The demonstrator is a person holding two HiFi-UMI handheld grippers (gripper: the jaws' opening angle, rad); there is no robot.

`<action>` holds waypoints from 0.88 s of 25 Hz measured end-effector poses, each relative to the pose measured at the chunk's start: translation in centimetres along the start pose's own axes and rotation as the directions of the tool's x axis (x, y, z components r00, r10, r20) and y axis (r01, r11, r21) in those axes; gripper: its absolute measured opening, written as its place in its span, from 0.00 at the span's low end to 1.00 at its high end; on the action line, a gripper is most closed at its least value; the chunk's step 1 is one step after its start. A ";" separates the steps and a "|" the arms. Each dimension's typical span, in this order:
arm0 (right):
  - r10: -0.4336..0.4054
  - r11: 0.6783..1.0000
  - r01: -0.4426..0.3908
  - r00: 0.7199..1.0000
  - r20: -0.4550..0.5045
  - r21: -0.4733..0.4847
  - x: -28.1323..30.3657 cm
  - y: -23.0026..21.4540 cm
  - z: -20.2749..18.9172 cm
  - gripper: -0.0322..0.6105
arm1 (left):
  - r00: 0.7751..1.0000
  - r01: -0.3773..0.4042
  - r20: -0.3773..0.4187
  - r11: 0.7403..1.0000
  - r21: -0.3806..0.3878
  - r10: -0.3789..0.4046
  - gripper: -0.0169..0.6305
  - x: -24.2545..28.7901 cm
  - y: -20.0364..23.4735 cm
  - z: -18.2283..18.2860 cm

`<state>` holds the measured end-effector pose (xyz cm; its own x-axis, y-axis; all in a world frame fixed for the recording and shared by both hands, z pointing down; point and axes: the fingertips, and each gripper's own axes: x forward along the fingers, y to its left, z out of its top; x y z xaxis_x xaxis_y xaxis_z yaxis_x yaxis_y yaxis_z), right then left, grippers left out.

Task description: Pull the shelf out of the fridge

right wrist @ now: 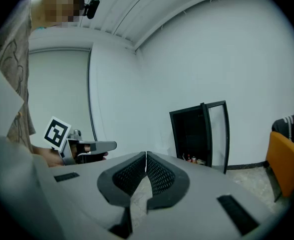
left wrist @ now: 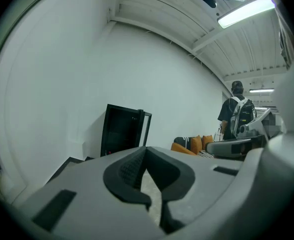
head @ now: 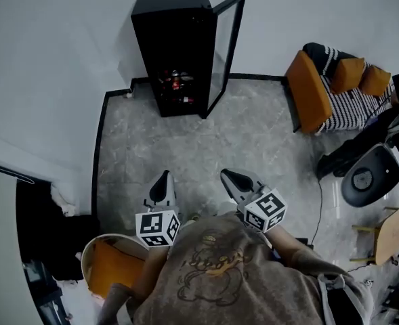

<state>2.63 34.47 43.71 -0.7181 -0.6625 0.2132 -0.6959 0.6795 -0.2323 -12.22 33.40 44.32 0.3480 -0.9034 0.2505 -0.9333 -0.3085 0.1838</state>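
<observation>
Ahead, at 12 o'clock from both grippers, the fridge (head: 175, 53) is seen standing against the white wall (head: 64, 59), well apart from them across the grey marbled floor (head: 253, 141). Its glass door (head: 226, 53) is swung open on the right side. The shelf (head: 177, 87) is still inside, low in the dark interior, and is marked only by the small red and white containers (head: 175, 80) standing on it; its edge cannot be made out clearly.

Left gripper (head: 164, 176): jaws clenched together, pads meeting, nothing between them. It is held near level, pointed towards the fridge.

Right gripper (head: 229, 177): jaws likewise closed on each other and empty. It is held just beside the left one, at its 3 o'clock, the two apart and not touching. In the right gripper view the left gripper is seen at 9 o'clock with its marker cube.

An orange sofa (head: 309, 90) with a striped throw and orange cushions (head: 351, 73) is noted at 2 o'clock. An orange seat (head: 114, 263) in a white shell is noted at 8 o'clock, close by the person's side. A second person (left wrist: 236, 116) with a backpack is seen from behind in the left gripper view, at 3 o'clock
</observation>
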 end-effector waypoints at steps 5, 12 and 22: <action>-0.029 1.000 0.029 0.999 -0.015 0.003 0.3 0.8 -0.4 0.08 | 1.000 0.019 -0.008 1.000 -0.011 -0.019 0.03 0.0 1.1 -0.4; -0.056 0.998 0.056 0.998 0.015 0.008 1.9 0.1 0.3 0.08 | 0.999 0.033 0.003 0.999 -0.014 -0.033 0.03 1.4 2.0 -0.2; -0.050 0.999 0.050 0.998 0.032 0.002 4.6 -1.8 0.6 0.08 | 1.000 0.020 0.007 1.000 -0.020 -0.020 0.03 4.7 3.5 0.0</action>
<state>0.60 30.04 44.50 -0.6818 -0.7054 0.1937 -0.7308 0.6449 -0.2235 -13.83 28.12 46.12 0.3660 -0.8991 0.2401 -0.9241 -0.3206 0.2080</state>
